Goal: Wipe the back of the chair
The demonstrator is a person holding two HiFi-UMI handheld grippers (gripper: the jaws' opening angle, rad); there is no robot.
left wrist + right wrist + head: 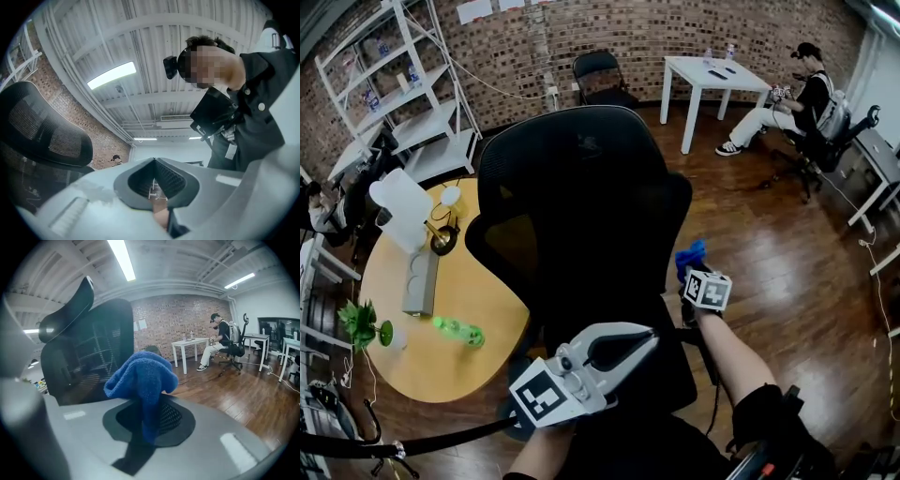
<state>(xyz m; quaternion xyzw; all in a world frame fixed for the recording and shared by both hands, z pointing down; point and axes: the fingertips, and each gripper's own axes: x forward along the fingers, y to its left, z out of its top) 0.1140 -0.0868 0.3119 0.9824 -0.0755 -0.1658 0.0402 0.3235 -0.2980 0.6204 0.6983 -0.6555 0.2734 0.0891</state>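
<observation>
nearest of all, the left gripper [648, 337] is held low behind the black mesh office chair [581, 187]. its jaws are brought together at the tips with nothing between them. in the left gripper view only the ceiling and the chair's mesh top are seen past them.

a little farther on, at the right edge of the chair's backrest, the right gripper [687, 274] is seen with its jaws clamped on a blue cloth [143, 376]. the cloth is bunched up above the jaws and is held just beside the mesh. whether it touches the chair cannot be made out. the chair is turned with its back to the camera and stands on a dark wooden floor [787, 272].

to the left of the chair, partly tucked under its edge, a round wooden table [487, 300] is found. on it a green bottle [457, 330] lies on its side, a small potted plant [364, 323] is set at the rim farthest from the chair, and a grey block [420, 281] and a white jug [401, 208] are placed farther back.

beyond the chair, a white shelving unit [403, 94] is stood to the far left against the brick wall [628, 28], and a black folding chair [602, 77] is set straight behind. to the right of that a white table [712, 80] is seen, and past it – well apart from the mesh chair – a person [787, 108] is seated.
</observation>
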